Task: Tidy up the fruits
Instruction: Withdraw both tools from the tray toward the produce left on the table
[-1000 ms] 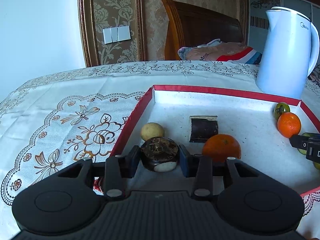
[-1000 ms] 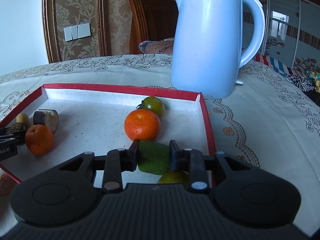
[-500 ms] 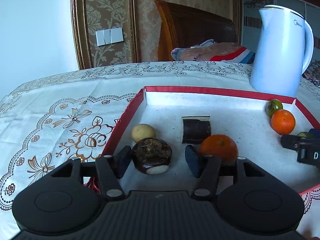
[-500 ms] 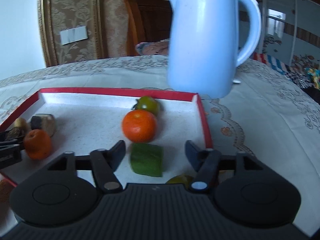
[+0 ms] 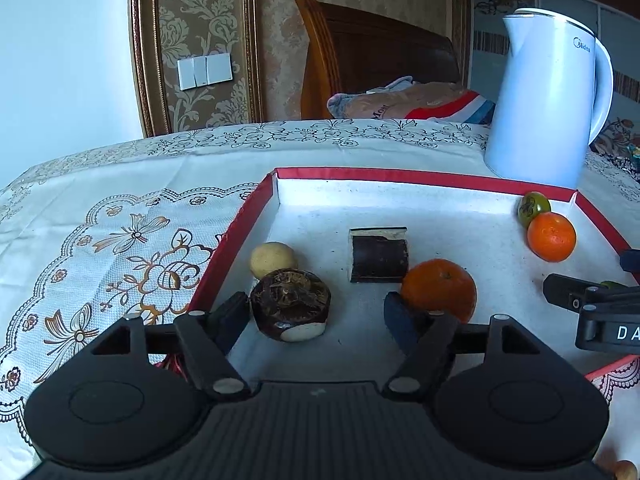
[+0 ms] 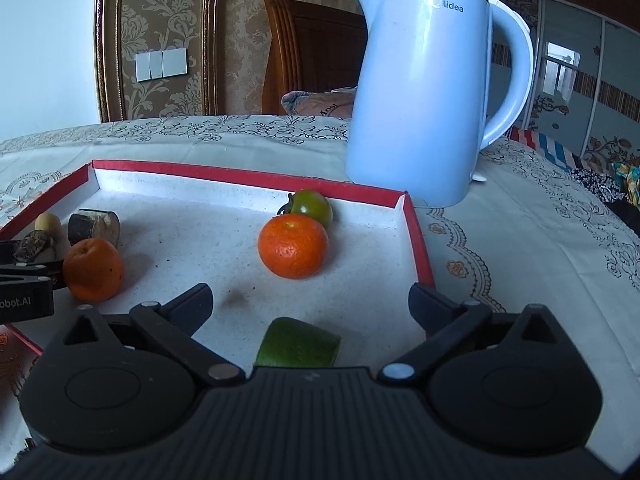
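I see my left gripper (image 5: 316, 316) with its jaws opening; a dark brown round fruit (image 5: 291, 304) sits between them on the floor of the red-edged tray (image 5: 400, 176), released, with a gap to the right pad, while the left pad is just beside it. Behind it lies a small yellow fruit (image 5: 273, 259), a dark cut piece (image 5: 378, 255) and an orange (image 5: 439, 289) just beside the right finger. My right gripper (image 6: 310, 304) is also opening, now very wide, and it grips nothing: the green piece (image 6: 298, 344) lies free on the tray near the camera body. Further in I see another orange (image 6: 293, 246) touching a green tomato (image 6: 312, 207) by the far wall. A white kettle (image 6: 428, 92) stands on the tablecloth (image 6: 520, 232) behind the tray.
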`<state>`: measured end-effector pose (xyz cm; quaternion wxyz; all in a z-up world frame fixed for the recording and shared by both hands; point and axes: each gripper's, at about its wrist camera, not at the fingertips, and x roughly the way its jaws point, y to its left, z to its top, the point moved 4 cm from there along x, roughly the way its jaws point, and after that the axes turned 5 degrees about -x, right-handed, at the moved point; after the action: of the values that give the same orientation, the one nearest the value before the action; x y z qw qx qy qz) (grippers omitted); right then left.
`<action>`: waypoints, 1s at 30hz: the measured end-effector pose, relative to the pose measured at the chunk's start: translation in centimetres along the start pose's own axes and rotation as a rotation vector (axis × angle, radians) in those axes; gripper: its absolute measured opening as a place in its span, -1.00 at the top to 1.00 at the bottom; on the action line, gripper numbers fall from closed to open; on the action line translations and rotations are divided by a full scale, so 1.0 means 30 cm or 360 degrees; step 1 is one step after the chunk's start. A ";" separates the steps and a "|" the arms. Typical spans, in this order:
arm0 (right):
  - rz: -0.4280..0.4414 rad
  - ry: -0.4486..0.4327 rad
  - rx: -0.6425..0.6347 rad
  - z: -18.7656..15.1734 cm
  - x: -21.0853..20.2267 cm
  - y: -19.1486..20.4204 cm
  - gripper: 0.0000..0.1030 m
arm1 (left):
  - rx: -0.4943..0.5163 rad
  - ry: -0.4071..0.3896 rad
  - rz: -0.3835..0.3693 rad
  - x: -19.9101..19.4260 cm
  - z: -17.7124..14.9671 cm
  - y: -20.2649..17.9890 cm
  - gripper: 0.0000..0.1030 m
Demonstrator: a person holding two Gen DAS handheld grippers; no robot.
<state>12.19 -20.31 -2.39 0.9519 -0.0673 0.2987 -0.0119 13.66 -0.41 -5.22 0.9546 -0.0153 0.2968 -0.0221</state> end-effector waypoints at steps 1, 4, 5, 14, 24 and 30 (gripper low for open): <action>0.0005 -0.0002 0.0003 -0.002 -0.003 -0.001 -1.00 | 0.0004 0.0000 0.0000 -0.002 -0.001 -0.001 -0.45; 0.0024 -0.0011 0.0014 -0.008 -0.015 -0.004 -1.00 | 0.0013 -0.0001 0.0000 -0.008 -0.005 -0.001 -0.46; 0.0027 -0.0012 0.0016 -0.010 -0.017 -0.005 -1.00 | 0.0014 -0.0001 0.0000 -0.008 -0.006 -0.002 -0.46; 0.0038 -0.0017 0.0012 -0.018 -0.026 -0.001 -1.00 | 0.0016 0.0002 -0.0011 -0.009 -0.010 0.001 -0.50; 0.0083 -0.0027 0.0021 -0.035 -0.058 -0.005 -1.00 | 0.0028 -0.0007 -0.0011 -0.027 -0.019 0.002 -0.50; 0.0101 -0.0033 0.0023 -0.043 -0.074 -0.005 -1.00 | 0.0045 -0.0044 -0.0009 -0.063 -0.034 0.012 -0.50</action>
<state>9.62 -20.49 -2.16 0.9553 -0.0510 0.2907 0.0168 11.55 0.03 -5.01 0.9586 -0.0028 0.2832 -0.0287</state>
